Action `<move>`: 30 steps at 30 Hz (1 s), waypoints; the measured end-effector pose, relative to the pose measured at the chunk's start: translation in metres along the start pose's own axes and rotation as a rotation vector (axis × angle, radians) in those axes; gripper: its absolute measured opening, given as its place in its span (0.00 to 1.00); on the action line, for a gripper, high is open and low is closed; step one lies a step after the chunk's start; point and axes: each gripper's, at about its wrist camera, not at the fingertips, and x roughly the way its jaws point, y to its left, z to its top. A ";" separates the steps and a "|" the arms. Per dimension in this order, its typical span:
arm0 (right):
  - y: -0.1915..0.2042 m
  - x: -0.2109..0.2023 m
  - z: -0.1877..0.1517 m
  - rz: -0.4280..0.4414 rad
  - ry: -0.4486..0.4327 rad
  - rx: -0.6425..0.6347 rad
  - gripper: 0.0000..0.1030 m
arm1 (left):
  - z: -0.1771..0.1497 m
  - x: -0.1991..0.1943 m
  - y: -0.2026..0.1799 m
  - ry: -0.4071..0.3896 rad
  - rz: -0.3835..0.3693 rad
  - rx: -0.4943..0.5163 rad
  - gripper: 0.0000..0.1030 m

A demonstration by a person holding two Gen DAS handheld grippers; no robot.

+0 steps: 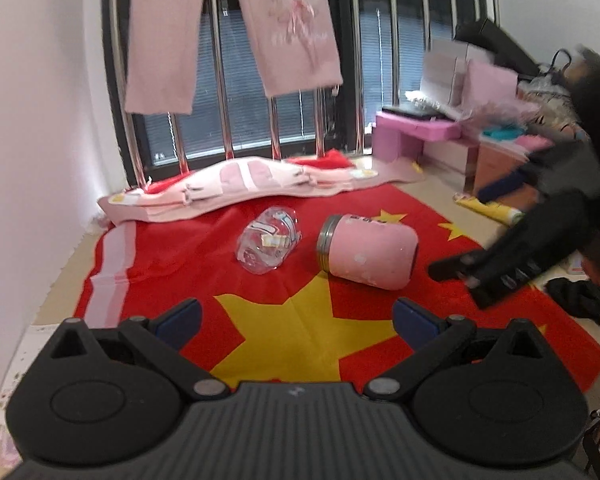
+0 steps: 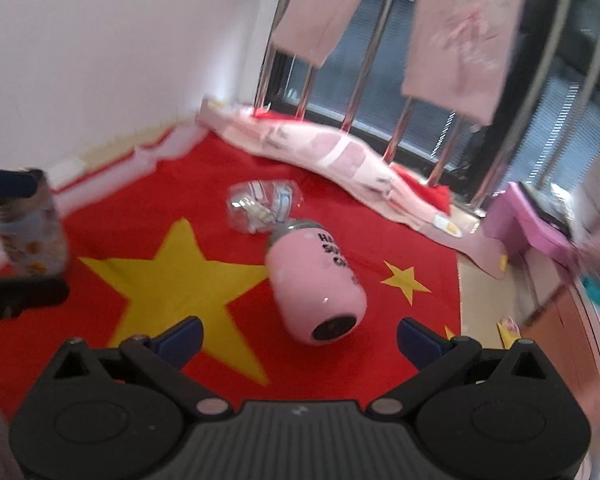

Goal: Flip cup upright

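Observation:
A pink cup (image 1: 368, 254) with a metal rim lies on its side on the red flag cloth (image 1: 204, 256); in the right wrist view the pink cup (image 2: 318, 300) points its dark base at me. A clear plastic cup (image 1: 269, 244) lies on its side to its left, also in the right wrist view (image 2: 262, 206). My left gripper (image 1: 298, 320) is open and empty, short of both cups. My right gripper (image 2: 300, 340) is open and empty, just before the pink cup's base; it shows blurred at the right of the left wrist view (image 1: 500, 268).
A patterned cup (image 2: 32, 224) stands upright at the left edge of the cloth. A folded pink garment (image 1: 240, 188) lies along the window bars at the back. Pink furniture and clutter (image 1: 440, 132) stand at the right. A white wall (image 1: 32, 120) bounds the left.

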 end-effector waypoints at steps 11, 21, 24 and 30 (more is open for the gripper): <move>-0.023 0.178 0.059 0.083 0.278 -0.082 0.98 | 0.002 0.069 0.010 0.079 0.029 -0.028 1.00; -0.003 0.144 0.041 0.175 0.280 -0.107 0.82 | -0.002 0.041 0.009 0.073 0.022 -0.001 1.00; 0.012 0.105 0.034 0.215 0.279 -0.078 0.81 | -0.006 0.017 0.008 0.058 0.023 0.022 1.00; 0.041 0.048 0.015 0.316 0.322 0.143 0.80 | -0.030 -0.039 0.019 0.054 0.028 0.045 1.00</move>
